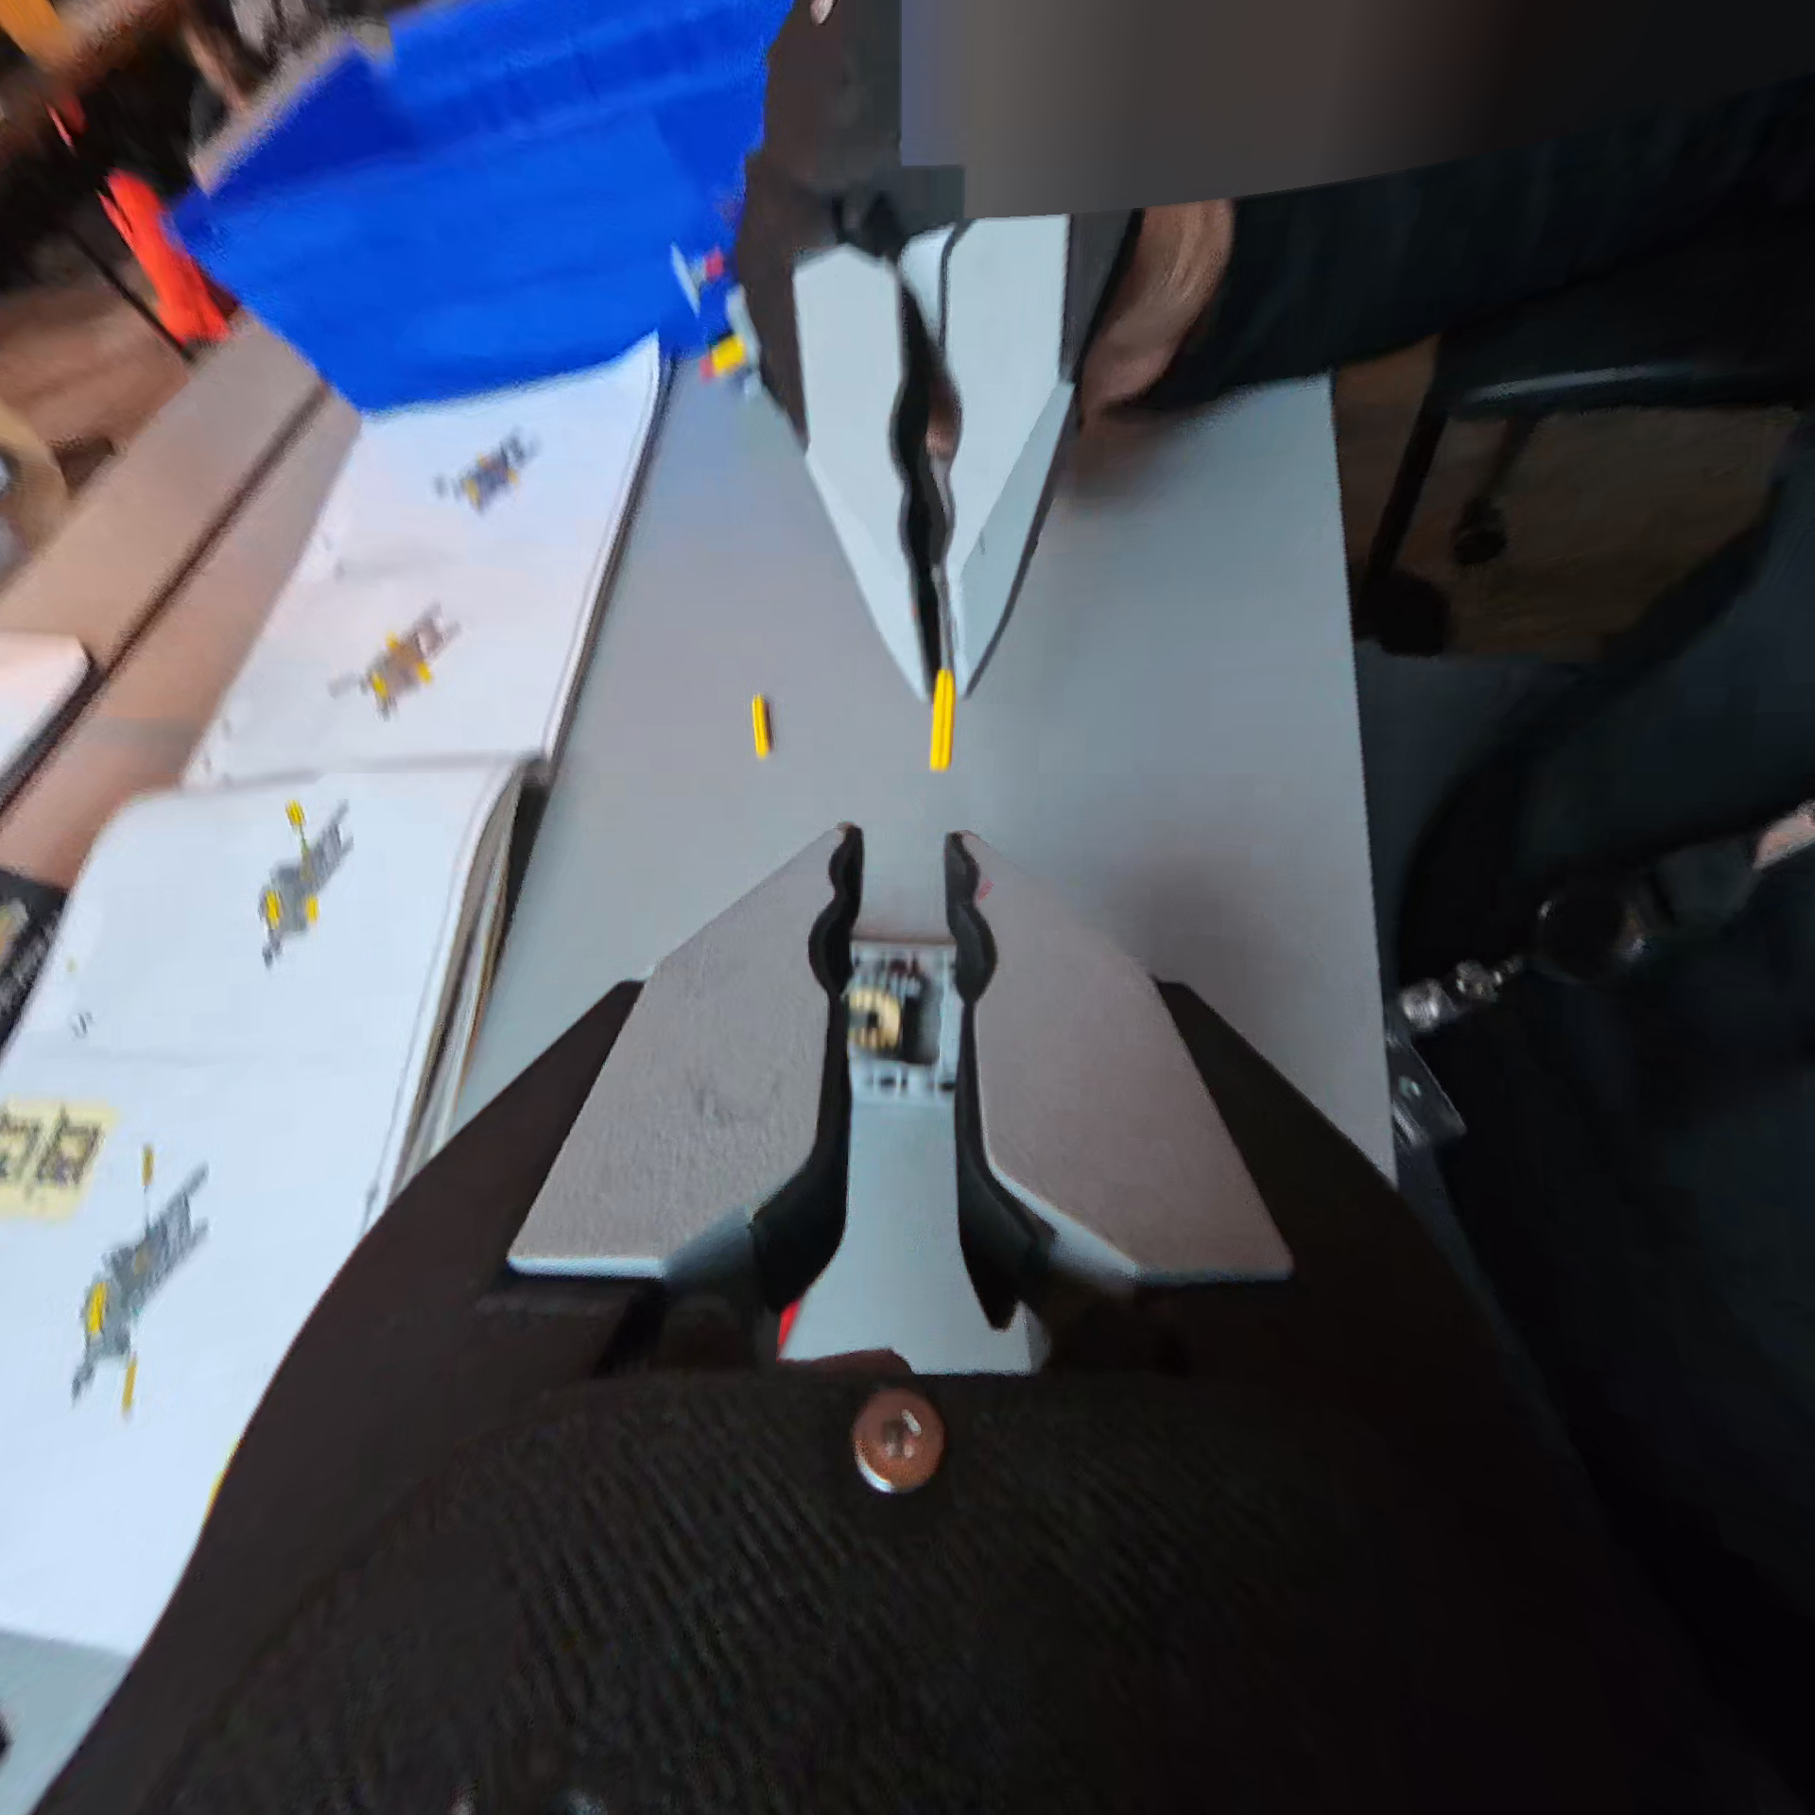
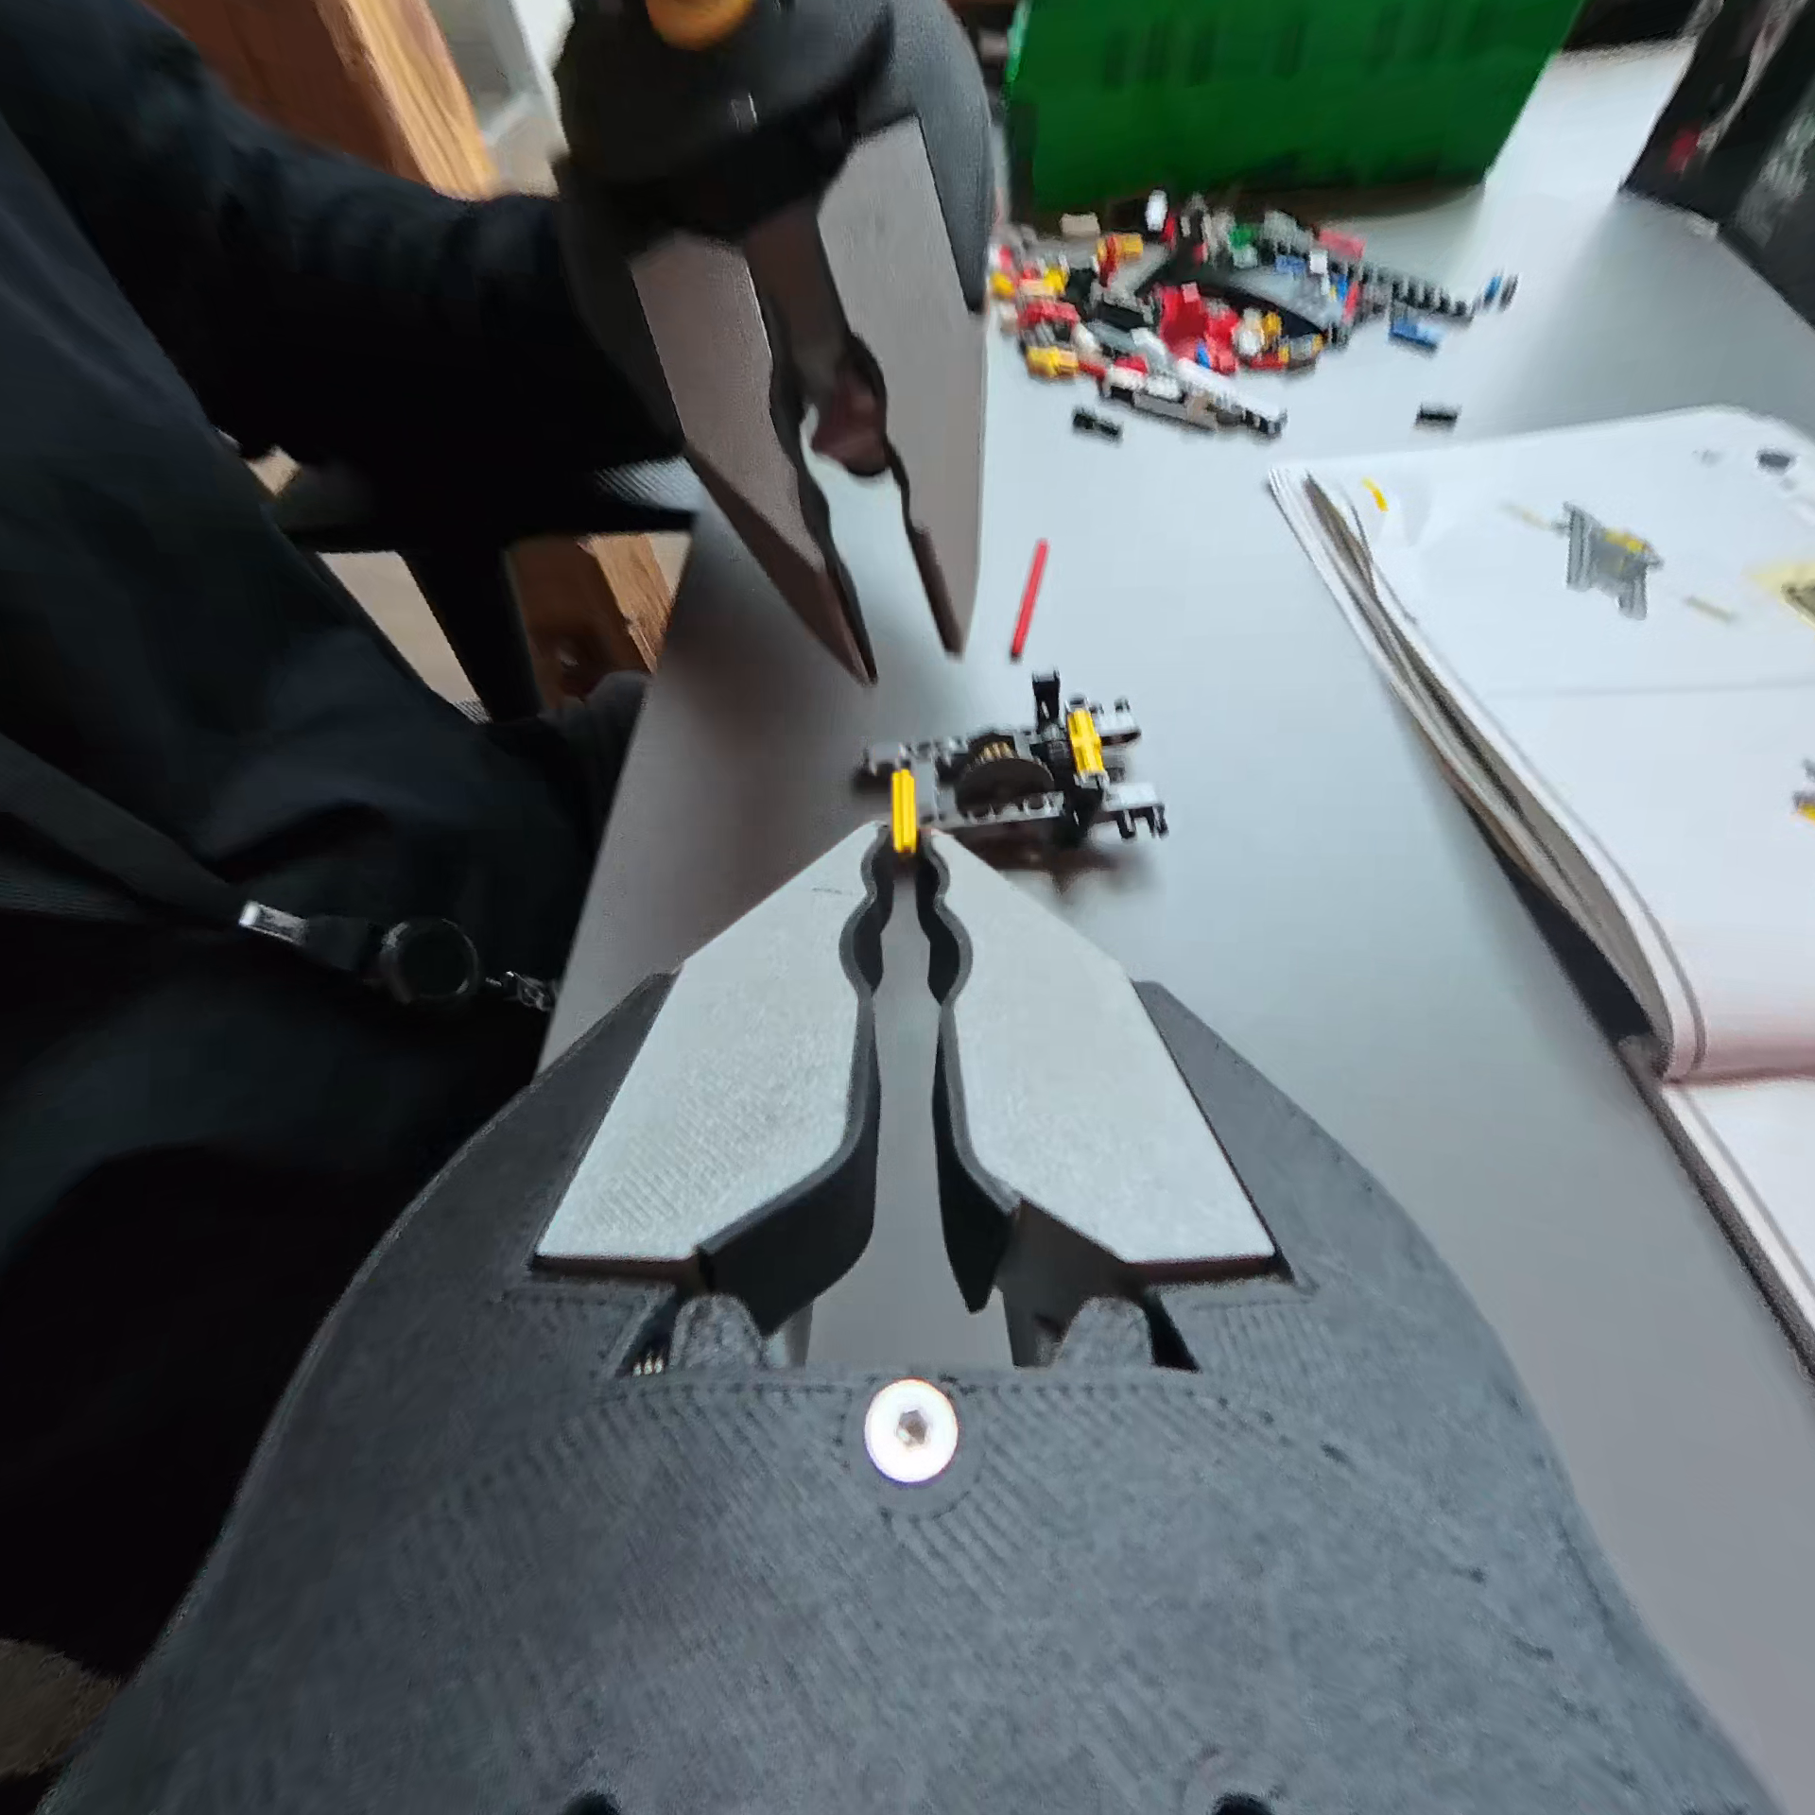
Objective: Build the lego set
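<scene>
Right gripper [image 2: 905,843] has its jaws pressed onto a short yellow axle [image 2: 903,810], pinched at one end w/ most of its length poking out past the tips. It hovers above the grey table [image 2: 1277,982], just near-left of the small black gear assembly [image 2: 1021,776], which lies flat, centre of the table, not touching the axle as far as I can tell.

Left gripper [image 1: 902,835] is empty, jaws spread a little, hanging over the assembly from the far side. A second yellow axle [image 1: 761,725] lies loose on the table, apart from the held one. A red axle [image 2: 1028,597] lies farther off, and the loose brick pile [image 2: 1228,304] is at the far end by a green bin [image 2: 1277,88]. Open instruction booklet [image 2: 1621,687] on the right.

Handling, my guess: the axle is very light, stiff, smooth plastic (prone to pivoting or squirting out under an end-only pinch). A grip nearer mid-length would hold truer. The assembly is light too, so it'll prob. slide when pushed; the left gripper should clamp its long beam sides, not the gears.
</scene>
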